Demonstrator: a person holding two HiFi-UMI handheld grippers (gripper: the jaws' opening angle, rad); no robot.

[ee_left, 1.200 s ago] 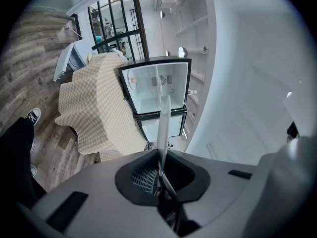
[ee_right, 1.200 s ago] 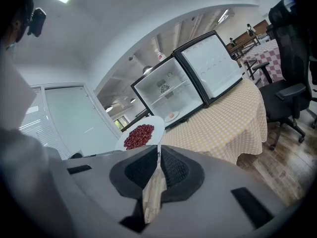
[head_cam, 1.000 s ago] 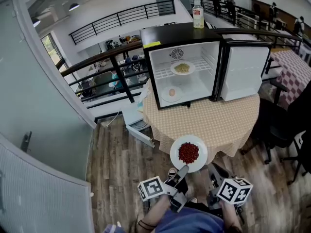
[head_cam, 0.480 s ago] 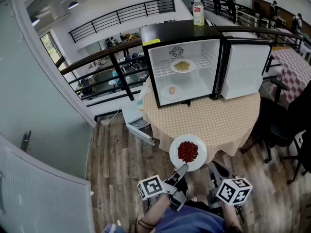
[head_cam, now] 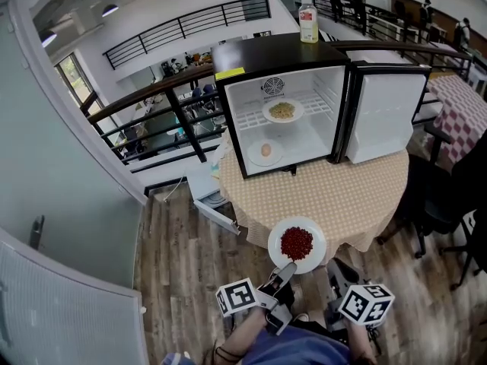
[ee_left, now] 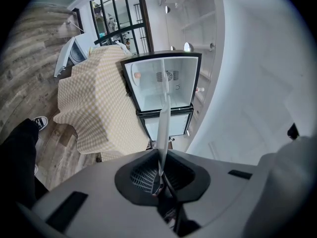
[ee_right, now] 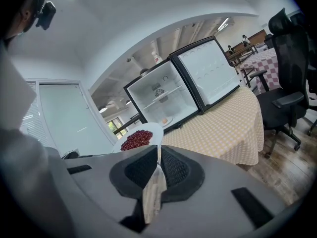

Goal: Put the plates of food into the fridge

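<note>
A white plate of red food (head_cam: 297,243) hangs in the air just off the near edge of the round table (head_cam: 342,192). My left gripper (head_cam: 287,270) is shut on its near left rim. In the left gripper view the plate (ee_left: 163,125) shows edge-on between the jaws. My right gripper (head_cam: 326,269) is shut on the near right rim, and its own view shows the plate (ee_right: 137,139) running into the jaws. The small fridge (head_cam: 274,52) stands open on the table. Inside it are a plate of yellowish food (head_cam: 282,111) on the shelf and a plate with an egg-like piece (head_cam: 265,152) on the floor.
The fridge door (head_cam: 383,116) is swung open to the right. A bottle (head_cam: 308,20) stands on top of the fridge. A black office chair (head_cam: 449,196) is at the table's right. A railing (head_cam: 167,97) and a glass partition (head_cam: 68,150) lie to the left.
Both grippers keep their hold on the plate of red food, which stays at the table's near edge. The view has shifted slightly, so the fridge sits a little further left.
</note>
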